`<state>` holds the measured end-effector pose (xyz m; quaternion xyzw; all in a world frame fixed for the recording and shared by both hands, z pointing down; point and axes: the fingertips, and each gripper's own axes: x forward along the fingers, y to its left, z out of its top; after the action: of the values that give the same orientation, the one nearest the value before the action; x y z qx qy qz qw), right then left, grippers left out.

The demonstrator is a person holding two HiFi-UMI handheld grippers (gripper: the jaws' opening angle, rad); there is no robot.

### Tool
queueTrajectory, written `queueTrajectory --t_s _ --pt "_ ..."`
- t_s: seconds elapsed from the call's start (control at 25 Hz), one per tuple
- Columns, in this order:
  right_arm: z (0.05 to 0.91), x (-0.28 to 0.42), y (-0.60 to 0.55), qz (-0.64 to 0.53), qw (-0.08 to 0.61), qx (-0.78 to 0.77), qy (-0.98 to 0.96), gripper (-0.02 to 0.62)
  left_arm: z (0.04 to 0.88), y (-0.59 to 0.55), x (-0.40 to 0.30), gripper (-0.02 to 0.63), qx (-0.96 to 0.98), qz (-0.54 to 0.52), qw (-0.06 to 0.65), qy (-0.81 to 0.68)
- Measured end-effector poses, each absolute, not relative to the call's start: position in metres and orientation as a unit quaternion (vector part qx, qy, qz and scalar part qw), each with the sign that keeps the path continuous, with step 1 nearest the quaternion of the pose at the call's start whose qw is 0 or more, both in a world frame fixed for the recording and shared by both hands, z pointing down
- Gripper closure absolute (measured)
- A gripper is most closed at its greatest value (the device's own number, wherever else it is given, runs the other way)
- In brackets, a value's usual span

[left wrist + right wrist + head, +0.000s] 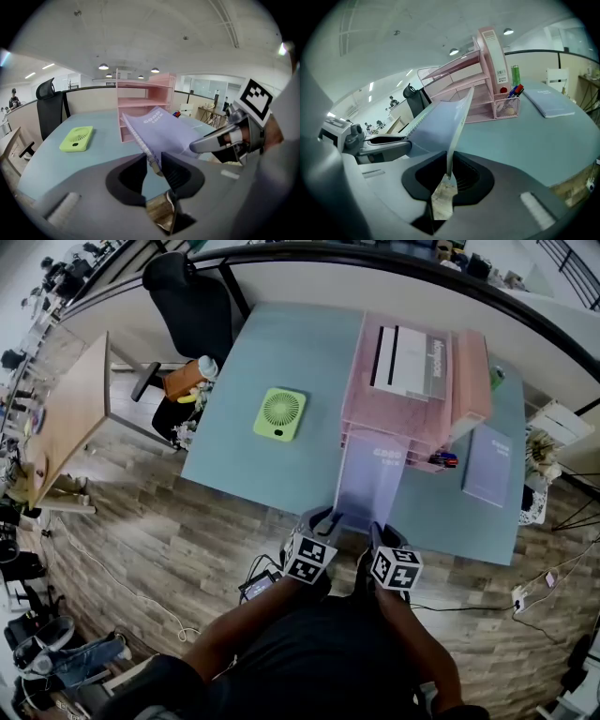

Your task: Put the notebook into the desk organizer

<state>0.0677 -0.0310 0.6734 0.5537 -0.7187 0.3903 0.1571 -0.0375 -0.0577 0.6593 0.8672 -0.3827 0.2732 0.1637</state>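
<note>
A flat green fan [279,414] lies left of the pink tiered plastic desk organizer [394,420]. In front of it, the left gripper [153,164] and right gripper [449,171] fingers are clamped tight on the lilac spiral-bound notebook's [370,486] near edge.

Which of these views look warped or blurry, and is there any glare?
Head view: fisheye bends the floor planks; sharp. Left gripper view: heavy barrel warp, black corners, notebook spiral soft up close. Right gripper view: same warp; ceiling lights bright, little glare.
</note>
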Motion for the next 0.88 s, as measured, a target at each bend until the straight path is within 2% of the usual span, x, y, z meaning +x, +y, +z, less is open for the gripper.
queueTrajectory --t_s 0.88 --pt "0.682 0.047 0.021 0.384 0.173 0.565 -0.710 0.555 0.675 -0.004 -0.059 0.448 0.872 0.274 0.176 -0.366"
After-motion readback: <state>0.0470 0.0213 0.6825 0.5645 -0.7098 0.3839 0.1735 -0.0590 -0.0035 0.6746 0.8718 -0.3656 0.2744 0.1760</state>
